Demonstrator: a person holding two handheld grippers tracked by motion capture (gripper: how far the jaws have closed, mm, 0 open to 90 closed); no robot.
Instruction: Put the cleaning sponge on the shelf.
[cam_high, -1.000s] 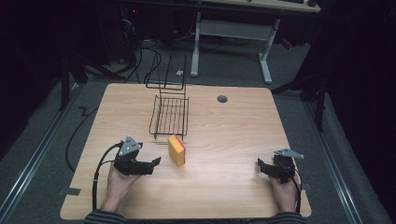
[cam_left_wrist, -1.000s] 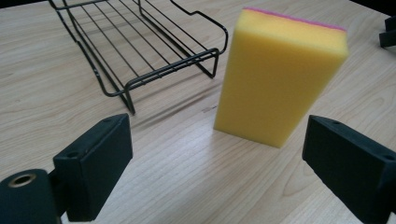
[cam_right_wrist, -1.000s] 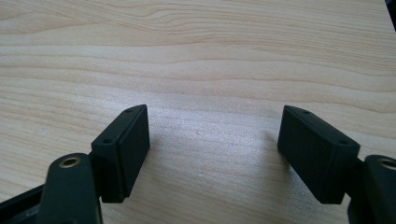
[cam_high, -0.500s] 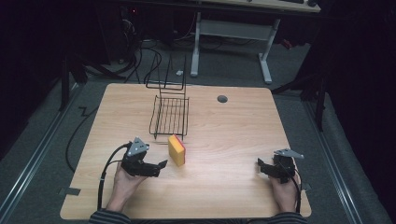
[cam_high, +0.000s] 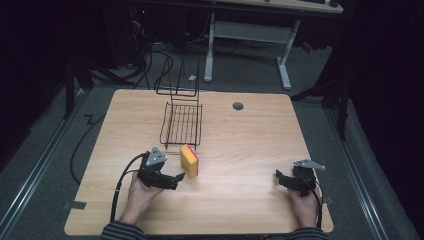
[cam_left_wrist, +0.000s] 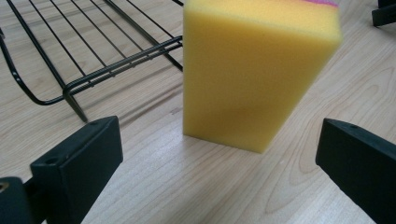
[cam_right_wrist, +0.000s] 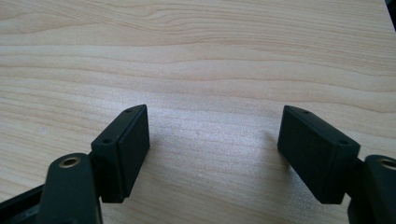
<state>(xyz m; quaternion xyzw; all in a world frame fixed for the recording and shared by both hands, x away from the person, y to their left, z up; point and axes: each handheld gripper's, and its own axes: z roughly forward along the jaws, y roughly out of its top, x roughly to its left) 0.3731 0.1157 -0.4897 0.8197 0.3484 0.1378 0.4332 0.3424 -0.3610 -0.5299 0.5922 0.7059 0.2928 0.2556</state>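
Sponge (cam_high: 189, 161) stands on edge just in front of the wire rack (cam_high: 182, 123), left gripper (cam_high: 179, 178) just beside it with jaws spread, just opened wider, nothing between; right gripper (cam_high: 278, 178), well apart from the rack, jaws apart, empty.

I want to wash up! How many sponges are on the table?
1. The yellow sponge stands on edge just in front of the black wire rack, beside the left gripper.
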